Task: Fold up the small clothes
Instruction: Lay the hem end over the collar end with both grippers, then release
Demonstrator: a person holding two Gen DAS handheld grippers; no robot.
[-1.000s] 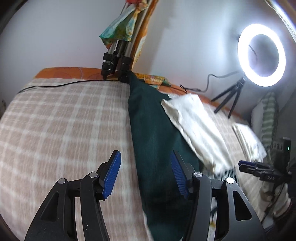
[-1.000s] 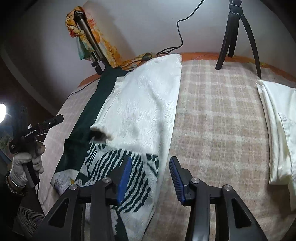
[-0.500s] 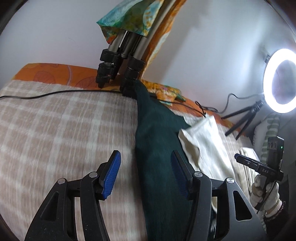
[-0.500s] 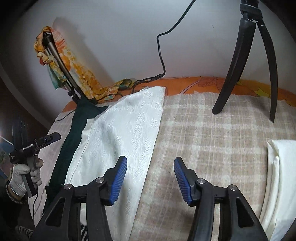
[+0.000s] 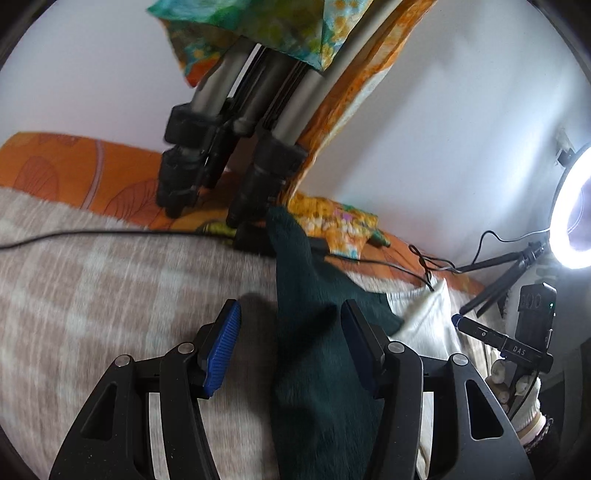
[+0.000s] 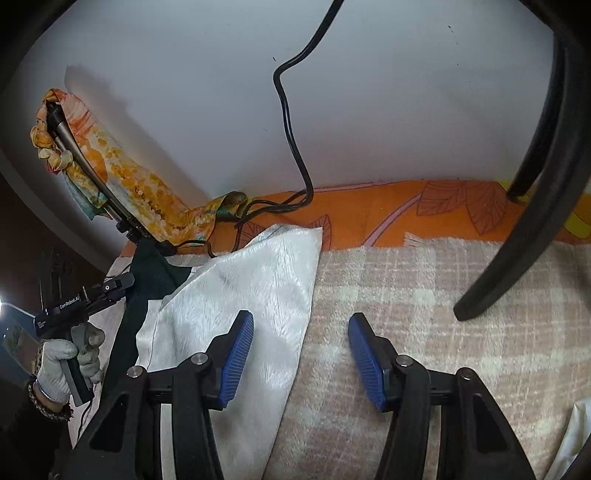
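A dark green garment [image 5: 314, 332] lies flat on the checked beige blanket [image 5: 110, 295], its far corner near the tripod feet. My left gripper [image 5: 290, 343] is open, its jaws straddling the garment's left edge low over the blanket. A white textured cloth [image 6: 251, 295] lies over the green garment [image 6: 147, 273], which also shows in the right wrist view. My right gripper [image 6: 301, 350] is open, straddling the white cloth's right edge near its far corner. The white cloth [image 5: 424, 317] also shows in the left wrist view.
Tripod legs [image 5: 229, 155] draped with a colourful scarf [image 5: 258, 29] stand at the bed's far edge against the wall. A ring light [image 5: 572, 206] on a small tripod stands at right. A black tripod leg [image 6: 517, 229] rests on the blanket. Cables [image 6: 291, 129] run along the orange sheet [image 6: 406, 206].
Both grippers have moved forward along the bed toward the wall, from the near ends of the garments to their far corners. Both stayed open.
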